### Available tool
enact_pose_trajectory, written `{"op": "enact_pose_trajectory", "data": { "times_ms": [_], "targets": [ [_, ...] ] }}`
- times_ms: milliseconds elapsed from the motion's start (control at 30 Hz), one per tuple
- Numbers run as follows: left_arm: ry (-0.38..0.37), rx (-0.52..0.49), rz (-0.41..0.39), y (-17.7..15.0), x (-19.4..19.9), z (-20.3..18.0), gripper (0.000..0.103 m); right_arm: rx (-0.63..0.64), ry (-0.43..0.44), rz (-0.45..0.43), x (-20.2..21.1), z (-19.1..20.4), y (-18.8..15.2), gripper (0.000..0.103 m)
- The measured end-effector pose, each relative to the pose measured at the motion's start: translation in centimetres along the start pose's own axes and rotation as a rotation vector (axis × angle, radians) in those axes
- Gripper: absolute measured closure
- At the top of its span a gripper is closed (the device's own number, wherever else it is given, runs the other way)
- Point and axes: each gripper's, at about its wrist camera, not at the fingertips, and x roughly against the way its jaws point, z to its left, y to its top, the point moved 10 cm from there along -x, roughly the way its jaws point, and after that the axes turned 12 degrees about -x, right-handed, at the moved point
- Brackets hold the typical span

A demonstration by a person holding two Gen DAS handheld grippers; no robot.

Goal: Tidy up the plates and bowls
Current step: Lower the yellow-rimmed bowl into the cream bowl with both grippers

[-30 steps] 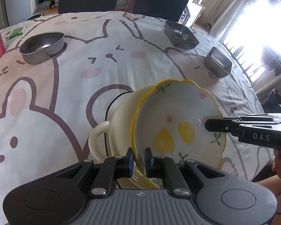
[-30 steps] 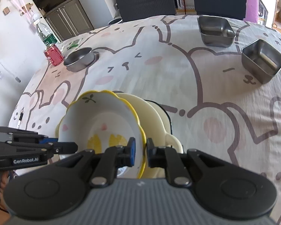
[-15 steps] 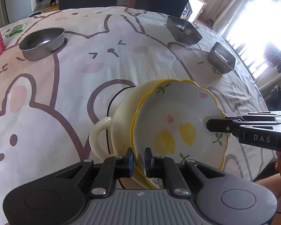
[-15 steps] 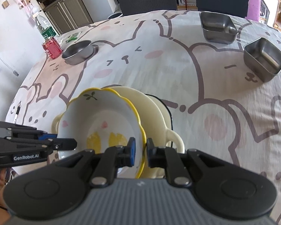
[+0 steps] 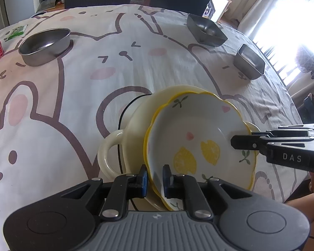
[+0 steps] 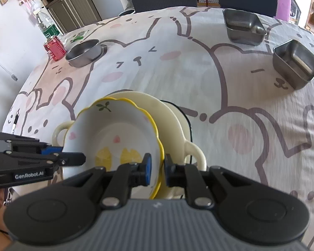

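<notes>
Near the table's point(image 5: 136, 67) front edge: lemon bowl point(image 5: 198, 138) nested in cream handled bowl point(image 5: 134, 129), rim pinched by left gripper point(image 5: 155, 179) and right gripper point(image 6: 157, 169) on opposite sides

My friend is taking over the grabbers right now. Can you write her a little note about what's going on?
Left gripper: shut on the lemon bowl, near rim.
Right gripper: shut on the same bowl's opposite rim.
Lemon bowl: tilted, sitting in the cream two-handled pot near the table edge; whether it fully rests there is unclear.
Left to gather: round steel bowl and two square steel dishes, spread apart at the far side.
Watch the red can by the round bowl.
</notes>
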Motion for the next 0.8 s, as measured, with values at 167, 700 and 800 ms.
{"op": "enact_pose_trajectory", "data": {
  "times_ms": [167,700,800],
  "targets": [
    [0.008,-0.007,-0.001,0.1,-0.1,0.0,0.088,-0.002,-0.006,0.011,-0.5,-0.1,-0.1,0.086],
    [-0.009,-0.020,-0.024,0.8,0.1,0.5,0.087,-0.039,0.015,0.063,-1.4,-0.6,-0.4,0.076],
    [-0.014,-0.018,-0.021,0.7,0.2,0.6,0.087,-0.056,0.024,0.063,-1.3,-0.7,-0.4,0.076]
  ]
}}
